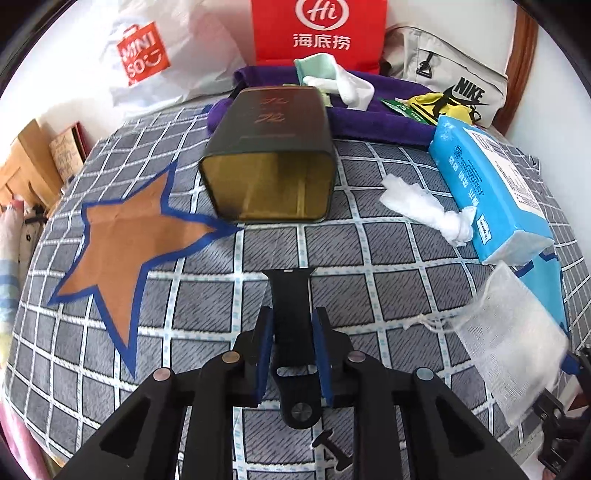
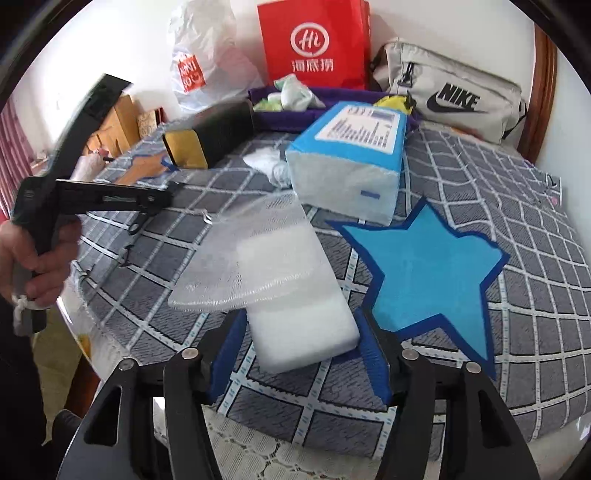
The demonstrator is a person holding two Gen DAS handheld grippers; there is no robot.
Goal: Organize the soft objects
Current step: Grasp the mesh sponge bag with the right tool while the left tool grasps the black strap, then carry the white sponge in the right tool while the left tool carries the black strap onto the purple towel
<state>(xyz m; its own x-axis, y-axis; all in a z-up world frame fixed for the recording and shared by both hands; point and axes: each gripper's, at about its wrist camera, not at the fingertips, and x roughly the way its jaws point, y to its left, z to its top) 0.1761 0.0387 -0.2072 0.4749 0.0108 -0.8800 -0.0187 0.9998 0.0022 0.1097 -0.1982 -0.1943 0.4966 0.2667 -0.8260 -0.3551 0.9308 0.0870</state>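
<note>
White sponge block point(image 2: 301, 314), rectangular, smooth and partly sheathed in a white mesh bag point(image 2: 251, 258), was seen clamped between the blue pads of the right gripper point(image 2: 301, 345), low over the grey checked cloth point(image 2: 517, 258). The bag's far end was fanned out loosely beyond the block, and its drawstring trailed to the left. The same mesh bag point(image 1: 511, 343) was seen at the right edge of the left wrist view. A black watch strap point(image 1: 291, 317), flat, with a round stud at its near end, was held lengthwise in the narrowly closed left gripper point(image 1: 291, 350), its far end lying on the cloth. A blue star patch point(image 2: 428, 266) was seen just right of the sponge, and an orange star patch point(image 1: 125, 243) left of the strap. Beyond the strap a dark tin box point(image 1: 269, 158) was lying on its side, its open mouth turned toward the camera and its gold interior shown bare. A blue tissue pack point(image 1: 491, 192) lay to the right, with crumpled white tissue point(image 1: 424, 206) touching it. On the purple towel point(image 1: 369, 118) behind, pale socks point(image 1: 332, 79) were piled. A red paper bag point(image 1: 319, 33), a white plastic bag point(image 1: 147, 55) and a grey Nike bag point(image 1: 447, 77) stood at the back.
</note>
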